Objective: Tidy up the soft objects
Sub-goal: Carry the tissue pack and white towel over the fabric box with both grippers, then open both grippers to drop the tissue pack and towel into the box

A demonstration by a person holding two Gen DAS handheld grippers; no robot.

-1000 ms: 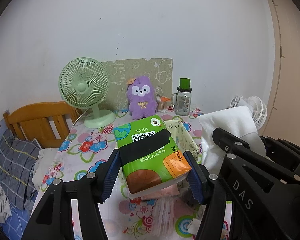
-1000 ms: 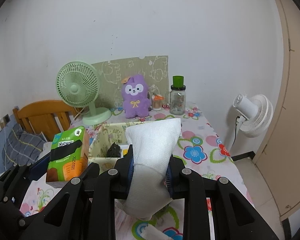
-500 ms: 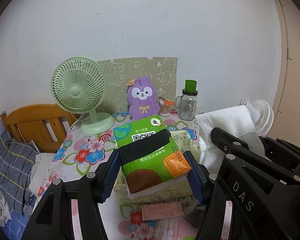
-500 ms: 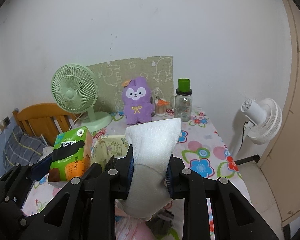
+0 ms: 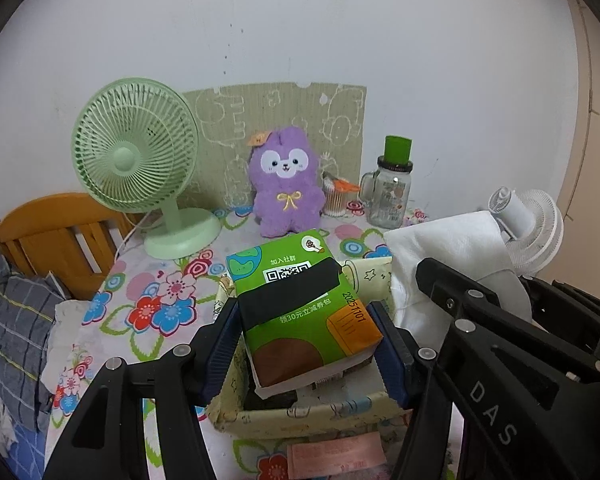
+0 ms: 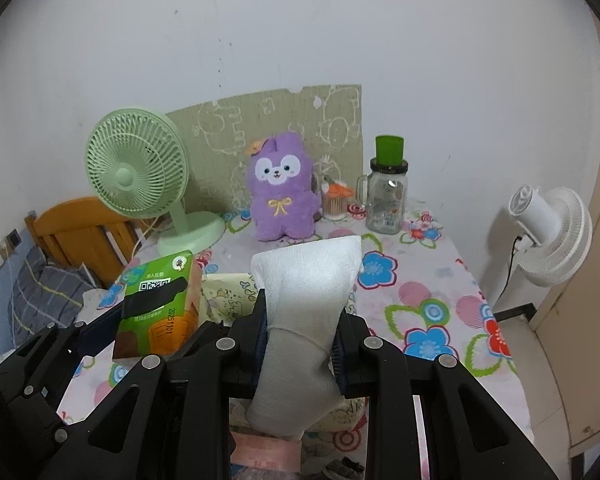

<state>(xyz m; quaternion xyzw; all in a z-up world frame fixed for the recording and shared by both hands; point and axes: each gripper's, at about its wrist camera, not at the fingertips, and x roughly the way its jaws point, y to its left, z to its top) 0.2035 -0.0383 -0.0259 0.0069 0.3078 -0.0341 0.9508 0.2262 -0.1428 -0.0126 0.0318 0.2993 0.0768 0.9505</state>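
Observation:
My left gripper (image 5: 306,342) is shut on a green tissue pack (image 5: 302,308), holding it just above a pale yellow fabric box (image 5: 308,416) on the flowered table. Something dark lies in the box under the pack. My right gripper (image 6: 300,340) is shut on a white foam pad (image 6: 306,312), squeezed at its middle, held over the same box (image 6: 224,292). The pad (image 5: 444,248) and the right gripper's black frame show at the right of the left wrist view. The tissue pack (image 6: 160,304) appears at the left of the right wrist view.
At the table's back stand a green desk fan (image 5: 140,160), a purple plush toy (image 5: 286,184), a cotton swab jar (image 5: 336,198) and a glass jar with a green lid (image 5: 392,188). A white floor fan (image 6: 552,228) stands right of the table, a wooden headboard (image 5: 56,232) left. A pink packet (image 5: 336,454) lies near the front edge.
Both grippers have moved forward over the table with their loads, and a little lower. The fabric box now lies directly under the tissue pack, and the fan and plush look nearer.

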